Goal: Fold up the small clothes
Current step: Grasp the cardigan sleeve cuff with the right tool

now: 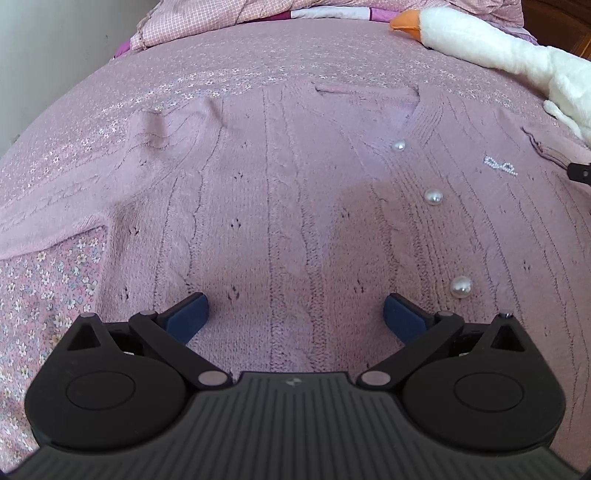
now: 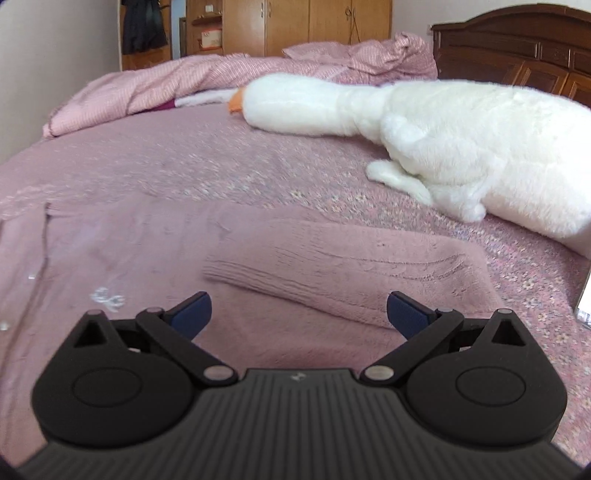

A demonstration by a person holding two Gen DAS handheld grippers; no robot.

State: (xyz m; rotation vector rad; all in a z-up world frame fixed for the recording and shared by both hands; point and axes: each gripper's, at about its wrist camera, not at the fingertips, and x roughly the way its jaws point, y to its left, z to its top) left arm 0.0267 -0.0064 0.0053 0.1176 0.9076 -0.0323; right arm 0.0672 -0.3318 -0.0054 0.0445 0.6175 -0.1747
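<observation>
Clearly the pink cardigan (image 1: 288,206) is soft, limp knit; with left gripper (image 1: 295,314) and right gripper (image 2: 299,314) both spread empty, I'd pinch the folded sleeve (image 2: 332,269) at centre frame by its cuff.

Your left gripper (image 1: 296,314) hangs over the pink cardigan (image 1: 280,206), with its blue fingers (image 1: 188,314) spread wide and nothing between them. The cardigan lies flat on the flowered bedsheet (image 1: 48,280), front side up. Three pearl buttons (image 1: 433,196) run down its placket, to the right of your gripper. A small sparkling bow (image 1: 500,166) sits on the chest, further right. One sleeve (image 1: 70,206) stretches out to the left, with some wrinkles near the shoulder. A white plush goose (image 1: 517,48) with an orange beak lies at the upper right, close to the cardigan's edge. A pink quilt (image 1: 258,14) is bunched at the top. A black part shows at the right border; you cannot tell what it is.
</observation>
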